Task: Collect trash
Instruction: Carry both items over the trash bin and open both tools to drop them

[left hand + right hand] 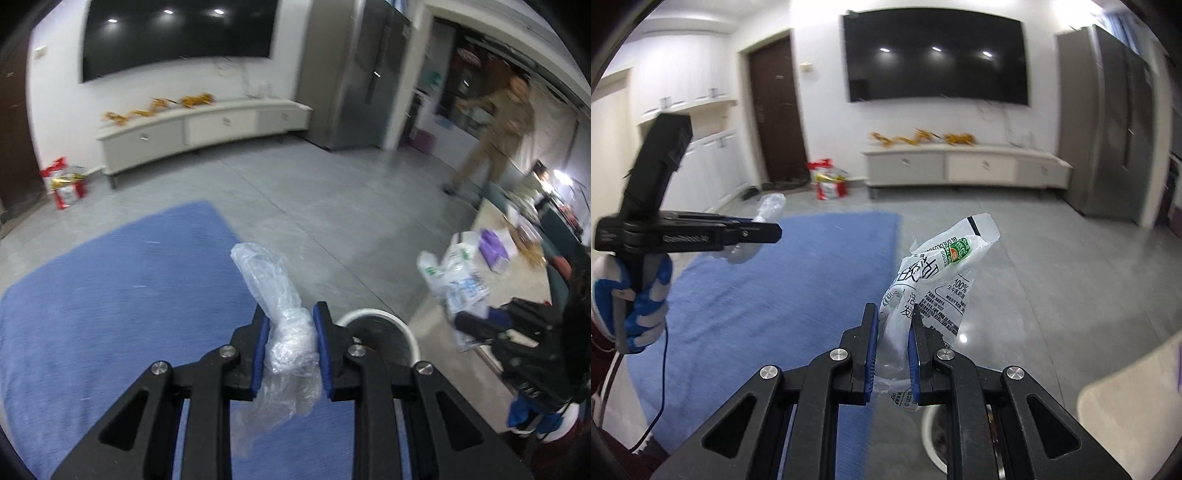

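My left gripper [290,314] is shut on a crumpled clear plastic wrap [280,306], which sticks out past the blue pads [260,350]. My right gripper [892,312] is shut on a white printed plastic wrapper [938,273] with a green label. A white trash bin [402,332] stands on the floor just below and right of the left gripper; part of the bin's rim [929,428] shows under the right gripper. In the right wrist view the left gripper [775,230] is at the left, held by a blue-and-white gloved hand [639,291]. The right gripper [465,321] and its wrapper [458,280] appear at the right of the left wrist view.
A blue rug [122,295] lies on the grey tiled floor [332,206]. A white TV cabinet [199,129] and wall TV [934,55] are at the back, a steel fridge [354,74] right of them. A person [495,125] walks at far right. A cluttered beige table [498,258] stands right.
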`<action>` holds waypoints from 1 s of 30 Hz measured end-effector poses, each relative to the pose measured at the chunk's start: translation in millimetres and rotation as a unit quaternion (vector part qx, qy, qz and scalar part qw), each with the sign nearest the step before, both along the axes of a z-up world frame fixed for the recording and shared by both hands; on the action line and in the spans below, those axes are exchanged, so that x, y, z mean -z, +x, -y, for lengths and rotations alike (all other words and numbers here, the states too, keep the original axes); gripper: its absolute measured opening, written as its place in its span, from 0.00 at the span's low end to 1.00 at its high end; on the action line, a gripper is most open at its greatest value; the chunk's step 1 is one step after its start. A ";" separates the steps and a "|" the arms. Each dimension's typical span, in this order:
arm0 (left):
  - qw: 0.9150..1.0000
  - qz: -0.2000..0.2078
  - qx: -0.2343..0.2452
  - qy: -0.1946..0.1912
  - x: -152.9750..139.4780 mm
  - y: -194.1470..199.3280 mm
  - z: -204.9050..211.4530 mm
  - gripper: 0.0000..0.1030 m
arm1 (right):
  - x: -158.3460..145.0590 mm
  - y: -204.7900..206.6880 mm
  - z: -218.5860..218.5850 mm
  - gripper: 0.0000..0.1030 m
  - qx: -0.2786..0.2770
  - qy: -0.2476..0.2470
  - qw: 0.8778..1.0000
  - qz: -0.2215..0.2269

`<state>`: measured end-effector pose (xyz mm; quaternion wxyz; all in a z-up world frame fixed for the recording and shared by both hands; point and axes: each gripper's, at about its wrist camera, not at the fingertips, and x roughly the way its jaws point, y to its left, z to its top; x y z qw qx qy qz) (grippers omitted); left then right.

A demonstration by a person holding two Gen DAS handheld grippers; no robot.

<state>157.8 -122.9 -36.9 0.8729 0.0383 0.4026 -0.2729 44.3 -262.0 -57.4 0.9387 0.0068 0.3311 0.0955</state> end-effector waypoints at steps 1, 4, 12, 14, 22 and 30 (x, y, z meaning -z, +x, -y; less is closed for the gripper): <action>1.000 -0.010 0.012 0.001 4.9 1.2 16.8 0.22 | 9.9 0.0 12.7 0.14 0.012 0.005 1.000 -0.009; 0.998 -0.048 0.043 0.006 28.1 4.9 67.5 0.22 | 41.6 4.9 43.6 0.14 0.039 0.018 0.998 -0.042; 0.988 -0.138 0.055 0.048 123.9 22.3 161.5 0.23 | 162.1 31.5 95.3 0.15 0.103 0.057 0.983 -0.142; 0.985 -0.154 0.052 0.056 143.2 28.3 172.7 0.24 | 186.4 36.5 103.1 0.15 0.116 0.061 0.978 -0.160; 0.977 -0.207 0.047 0.027 182.0 49.8 194.6 0.48 | 222.8 54.1 123.8 0.32 0.134 0.051 0.973 -0.183; 0.980 -0.196 0.033 0.002 175.2 51.0 174.6 0.59 | 226.0 41.4 134.5 0.48 0.149 0.022 0.970 -0.191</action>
